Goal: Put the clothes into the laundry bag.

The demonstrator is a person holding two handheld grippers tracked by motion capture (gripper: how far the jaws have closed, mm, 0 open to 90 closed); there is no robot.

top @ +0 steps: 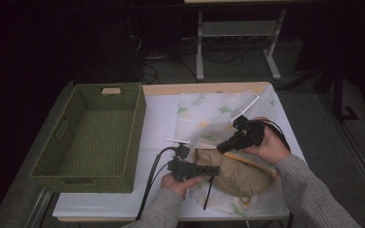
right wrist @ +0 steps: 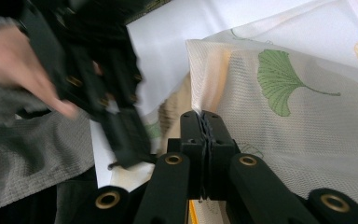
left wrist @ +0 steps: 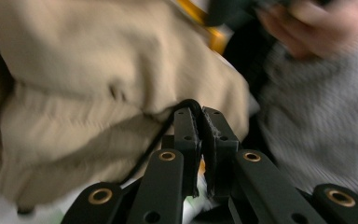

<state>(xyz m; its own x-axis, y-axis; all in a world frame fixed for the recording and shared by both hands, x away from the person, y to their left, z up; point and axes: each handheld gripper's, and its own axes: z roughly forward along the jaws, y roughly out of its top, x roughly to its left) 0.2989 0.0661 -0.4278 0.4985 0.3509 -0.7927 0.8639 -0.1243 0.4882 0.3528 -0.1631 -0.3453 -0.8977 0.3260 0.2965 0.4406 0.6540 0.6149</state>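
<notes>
A tan fabric bag (top: pixel 240 173) lies crumpled at the table's front, on a white cloth printed with green leaves (top: pixel 214 111). My left gripper (top: pixel 216 169) points right at the bag's left end. In the left gripper view its jaws (left wrist: pixel 201 112) are shut on a thin black cord (left wrist: pixel 158 140) that runs along the tan fabric (left wrist: pixel 98 70); a stretch of black cord (top: pixel 209 190) hangs toward the front edge. My right gripper (top: pixel 220 148) comes from the right, and in its own view it (right wrist: pixel 203 114) is shut on the edge of the leaf-print cloth (right wrist: pixel 298 107).
A green woven basket (top: pixel 135 137) with nothing in it stands on the left half of the table. A plain white sheet (top: pixel 161 123) covers the tabletop. A yellow strip (top: pixel 244 159) shows at the bag's upper side. A metal stand (top: pixel 237 28) is on the floor beyond.
</notes>
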